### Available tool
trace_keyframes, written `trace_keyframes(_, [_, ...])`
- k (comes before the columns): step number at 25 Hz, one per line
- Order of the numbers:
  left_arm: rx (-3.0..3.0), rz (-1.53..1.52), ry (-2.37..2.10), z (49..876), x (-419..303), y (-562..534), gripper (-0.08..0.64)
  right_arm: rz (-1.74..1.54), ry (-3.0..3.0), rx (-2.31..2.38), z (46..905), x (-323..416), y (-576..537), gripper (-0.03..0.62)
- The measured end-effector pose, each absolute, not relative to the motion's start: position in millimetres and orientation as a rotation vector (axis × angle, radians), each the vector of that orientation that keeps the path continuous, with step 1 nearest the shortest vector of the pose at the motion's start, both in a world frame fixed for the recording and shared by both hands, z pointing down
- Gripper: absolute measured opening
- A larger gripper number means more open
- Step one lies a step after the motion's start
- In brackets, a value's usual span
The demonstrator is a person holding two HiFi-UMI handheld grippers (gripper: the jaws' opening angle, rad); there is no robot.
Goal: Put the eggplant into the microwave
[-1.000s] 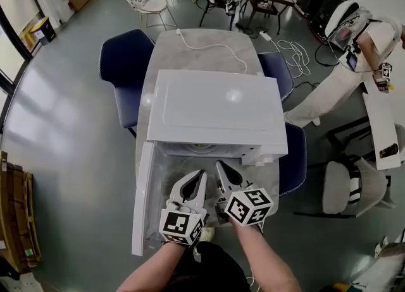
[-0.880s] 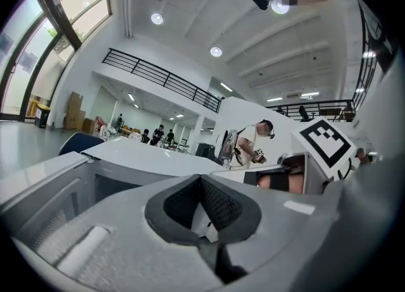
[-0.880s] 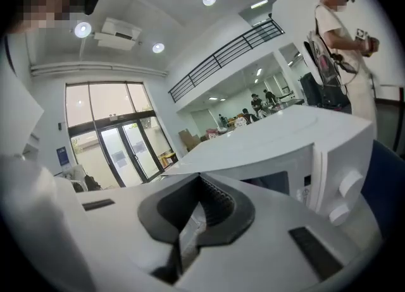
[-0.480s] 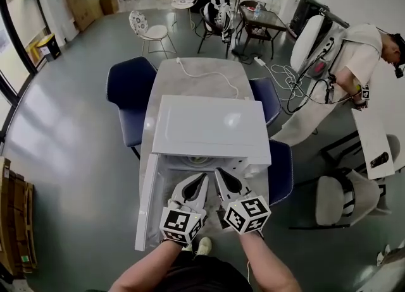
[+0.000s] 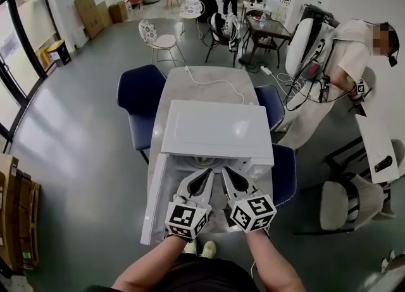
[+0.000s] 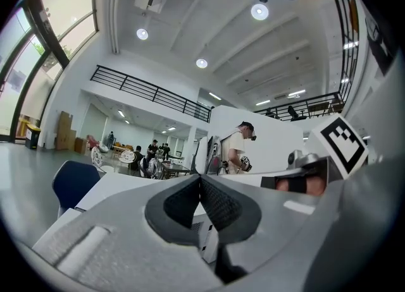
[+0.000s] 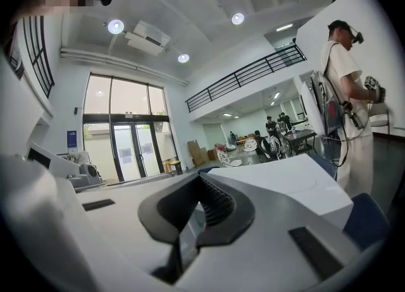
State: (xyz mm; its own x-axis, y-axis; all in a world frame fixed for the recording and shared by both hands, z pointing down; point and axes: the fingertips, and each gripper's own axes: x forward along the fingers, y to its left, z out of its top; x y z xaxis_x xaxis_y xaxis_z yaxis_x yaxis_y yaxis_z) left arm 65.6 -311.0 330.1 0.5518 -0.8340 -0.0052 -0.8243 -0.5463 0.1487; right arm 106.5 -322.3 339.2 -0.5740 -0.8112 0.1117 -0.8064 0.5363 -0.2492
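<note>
The white microwave (image 5: pixel 215 129) stands on a marble table (image 5: pixel 196 85), its door (image 5: pixel 157 196) swung open to the left. I see no eggplant in any view; only the turntable's edge (image 5: pixel 204 161) shows in the cavity. My left gripper (image 5: pixel 205 174) and right gripper (image 5: pixel 226 172) are side by side just in front of the opening, pointing level at it. Both are shut with nothing between the pads. In the left gripper view the jaws (image 6: pixel 200 178) meet over the microwave's top (image 6: pixel 120 186). The right gripper view shows the same closed tips (image 7: pixel 199 178).
Blue chairs (image 5: pixel 140 98) (image 5: pixel 283 174) flank the table, and a white power cable (image 5: pixel 212 81) lies on its far end. A person in white (image 5: pixel 335 63) stands at the right beside a white table (image 5: pixel 383 136). A grey chair (image 5: pixel 345 202) is at lower right.
Both grippers have risen together in front of the microwave's opening and stayed shut. The head view has tilted up, showing more of the room beyond.
</note>
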Motion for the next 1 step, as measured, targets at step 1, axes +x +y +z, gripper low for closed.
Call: trace_keyframes(1, [2.655, -0.114, -1.426, 329.4, 66.7, -309.7, 0.008, -0.430, 2.738, -1.443, 339.8, 107.7, -320.5, 0.000])
